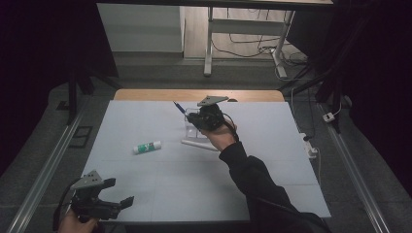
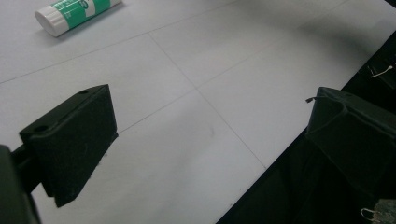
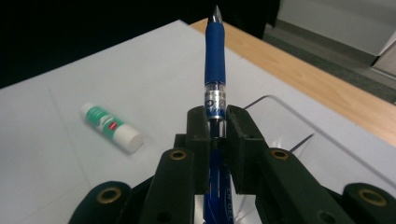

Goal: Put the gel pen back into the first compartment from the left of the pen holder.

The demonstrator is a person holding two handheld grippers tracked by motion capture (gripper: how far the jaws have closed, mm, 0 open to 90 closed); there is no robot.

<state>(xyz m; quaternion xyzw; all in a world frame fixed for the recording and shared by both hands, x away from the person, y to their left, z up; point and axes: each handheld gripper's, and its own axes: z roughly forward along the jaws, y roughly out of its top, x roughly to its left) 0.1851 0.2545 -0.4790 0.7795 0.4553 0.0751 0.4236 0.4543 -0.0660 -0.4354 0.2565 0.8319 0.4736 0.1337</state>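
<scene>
My right gripper [image 3: 216,122] is shut on a blue pen [image 3: 215,56], whose tip sticks out past the jaws. In the high view that right gripper [image 1: 194,118] hovers over the middle of the white table, and the blue pen [image 1: 178,107] points up and to the left. A clear plastic container [image 3: 299,140] lies just under and beyond the jaws. A green and white glue stick [image 1: 147,146] lies on its side left of centre; the glue stick [image 2: 74,13] also lies far ahead of my left gripper [image 2: 205,140]. My left gripper [image 1: 121,194] stands open with nothing between its fingers, near the front left corner.
A white stick-like object [image 1: 199,144] lies on the white table [image 1: 145,121] in front of the clear container [image 1: 192,127]. A wooden strip [image 1: 145,94] runs along the table's far edge. Metal rails flank both sides, and cables and a power strip [image 1: 311,145] lie at the right.
</scene>
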